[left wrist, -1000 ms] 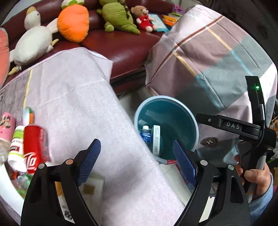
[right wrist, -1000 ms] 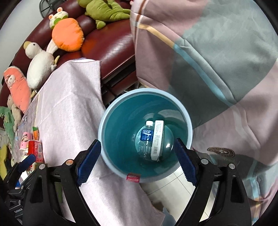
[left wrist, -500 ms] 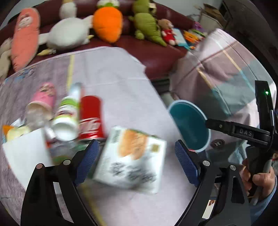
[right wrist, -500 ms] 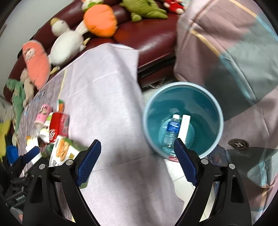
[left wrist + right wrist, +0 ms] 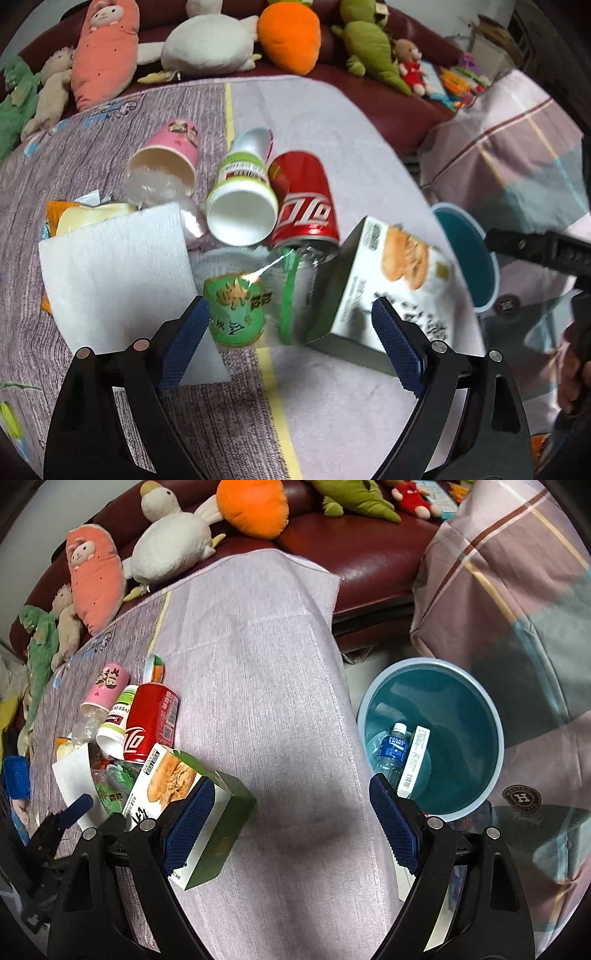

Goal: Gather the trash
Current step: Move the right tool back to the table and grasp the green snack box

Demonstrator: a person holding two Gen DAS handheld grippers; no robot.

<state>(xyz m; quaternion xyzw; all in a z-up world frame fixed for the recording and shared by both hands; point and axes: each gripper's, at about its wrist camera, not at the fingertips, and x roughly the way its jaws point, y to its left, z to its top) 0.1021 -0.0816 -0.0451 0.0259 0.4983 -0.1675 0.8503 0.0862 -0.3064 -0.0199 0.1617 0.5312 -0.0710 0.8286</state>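
Trash lies in a pile on the cloth-covered table: a red cola can (image 5: 306,199), a white bottle with a green label (image 5: 242,195), a pink paper cup (image 5: 166,155), a green wrapper (image 5: 240,310), a white napkin (image 5: 114,273) and a food box (image 5: 384,280). My left gripper (image 5: 288,343) is open and empty, just in front of the wrapper and box. My right gripper (image 5: 291,823) is open and empty over the table edge, with the box (image 5: 184,805) by its left finger. The blue bin (image 5: 432,746) on the floor holds a water bottle (image 5: 391,749) and a white carton (image 5: 415,760).
A dark red sofa (image 5: 354,554) with several plush toys (image 5: 288,37) runs along the back. A plaid-covered seat (image 5: 517,609) stands right of the bin. The bin also shows at the right in the left wrist view (image 5: 469,258). The table edge (image 5: 343,686) drops off beside the bin.
Both grippers swung left, away from the bin toward the trash pile. The left gripper now faces the wrapper and box up close. Both stayed open and empty.
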